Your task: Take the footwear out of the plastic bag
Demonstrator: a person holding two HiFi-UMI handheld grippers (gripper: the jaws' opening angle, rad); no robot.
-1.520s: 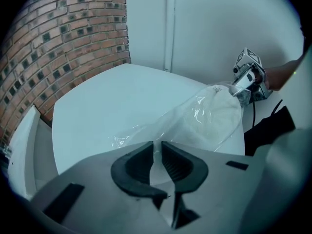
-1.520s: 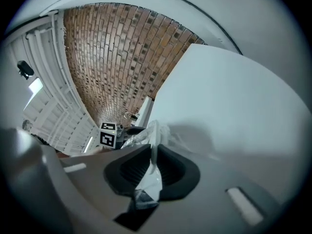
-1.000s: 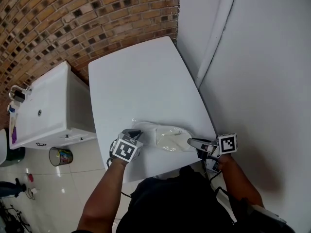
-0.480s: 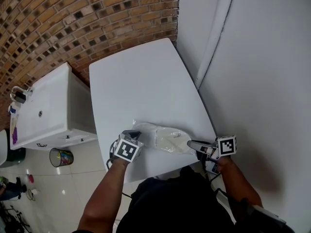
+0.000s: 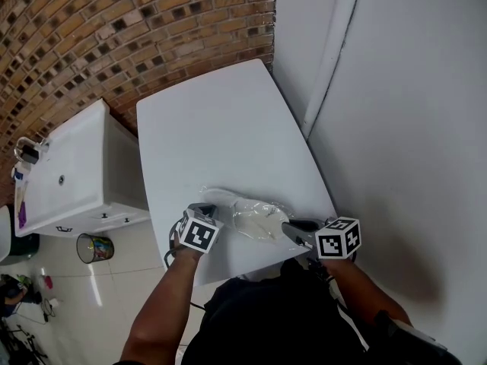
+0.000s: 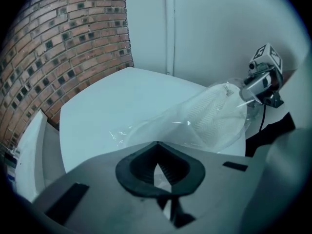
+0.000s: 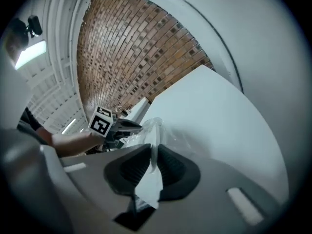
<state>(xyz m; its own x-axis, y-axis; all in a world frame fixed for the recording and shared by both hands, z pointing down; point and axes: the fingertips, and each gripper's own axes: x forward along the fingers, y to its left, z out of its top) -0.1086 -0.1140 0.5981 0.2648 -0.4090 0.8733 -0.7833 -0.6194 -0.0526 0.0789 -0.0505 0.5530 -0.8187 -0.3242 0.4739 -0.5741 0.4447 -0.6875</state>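
A clear plastic bag (image 5: 247, 213) with white mesh footwear (image 5: 262, 217) inside lies near the front edge of the white table (image 5: 221, 135). My left gripper (image 5: 209, 210) is at the bag's left end, shut on a thin fold of its film (image 6: 157, 167). The right gripper (image 5: 293, 230) holds the bag's right end. Its jaws have just been opening, and a flat white piece (image 7: 148, 184), by its look the footwear's end, is still pinched between the pads with film around it. From the left gripper view the footwear (image 6: 214, 108) shows through the stretched bag (image 6: 185, 126).
A white cabinet with a sink top (image 5: 68, 173) stands left of the table, with a small bin (image 5: 95, 244) on the floor below it. A brick wall (image 5: 114, 29) runs behind the table. A white wall (image 5: 396, 128) is close on the right.
The right gripper has rolled and shifted a little left, its marker cube now facing up. The bag is drawn slightly left. The left gripper has stayed put.
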